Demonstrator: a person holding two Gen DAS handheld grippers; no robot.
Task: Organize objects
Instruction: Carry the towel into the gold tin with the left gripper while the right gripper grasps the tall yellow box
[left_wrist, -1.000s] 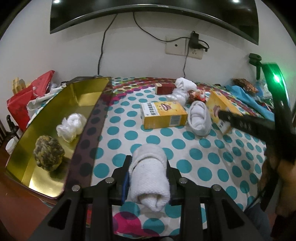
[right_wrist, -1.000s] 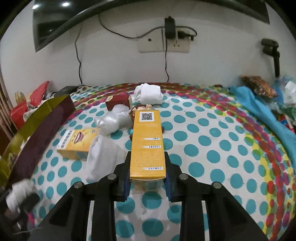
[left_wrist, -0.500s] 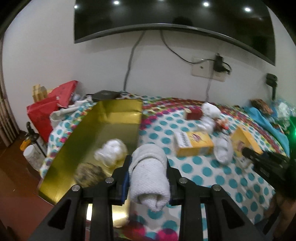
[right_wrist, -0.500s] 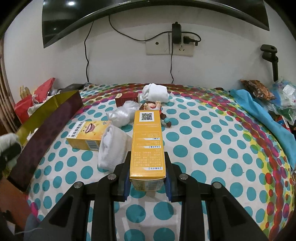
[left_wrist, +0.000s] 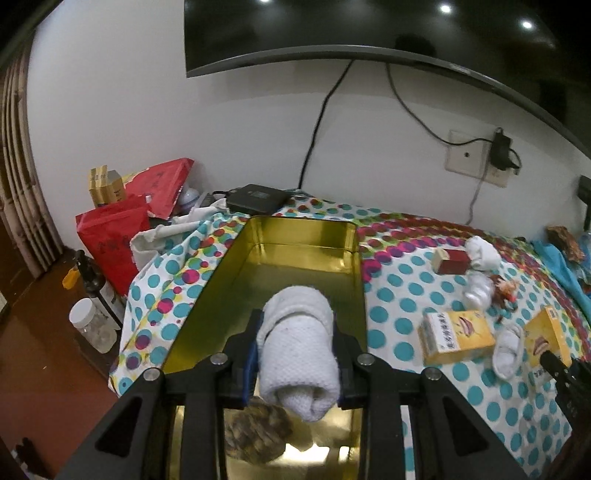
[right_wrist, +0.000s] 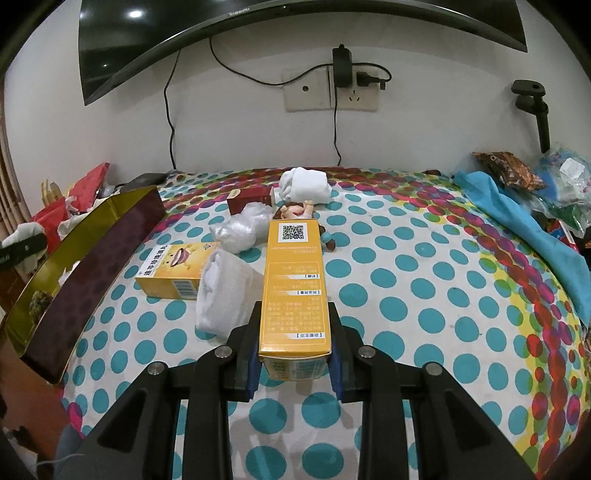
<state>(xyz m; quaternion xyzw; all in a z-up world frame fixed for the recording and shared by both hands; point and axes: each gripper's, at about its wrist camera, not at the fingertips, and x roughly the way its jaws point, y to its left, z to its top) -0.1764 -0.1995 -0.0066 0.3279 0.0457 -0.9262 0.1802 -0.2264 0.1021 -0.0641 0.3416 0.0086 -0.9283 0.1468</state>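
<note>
Left tongs: clenched on a rolled white towel, which is gripped across its middle so both ends stick out free and nothing is squashed flat.
Towel position: held in the air directly over the gold tin, near the tin's front half; a drop here is judged to land it inside.
Tin contents: a dark mottled bundle is seen below the towel, so the roll is likely kept forward of it to avoid stacking.
Left pose: pointed along the tin's length, tilted down toward its floor.
Right tongs: clamped on the near end of a long yellow box, grasped by its narrow sides so the length runs straight ahead.
Box position: lifted just above the polka-dot bed, far end toward the wall, well apart from the tin at the left edge.
Right pose: level and centred, held back as if its turn is awaited.
Left on the bed: a second yellow box, a folded white cloth, a crumpled plastic bag, a small doll and a red box are lying unsorted.
</note>
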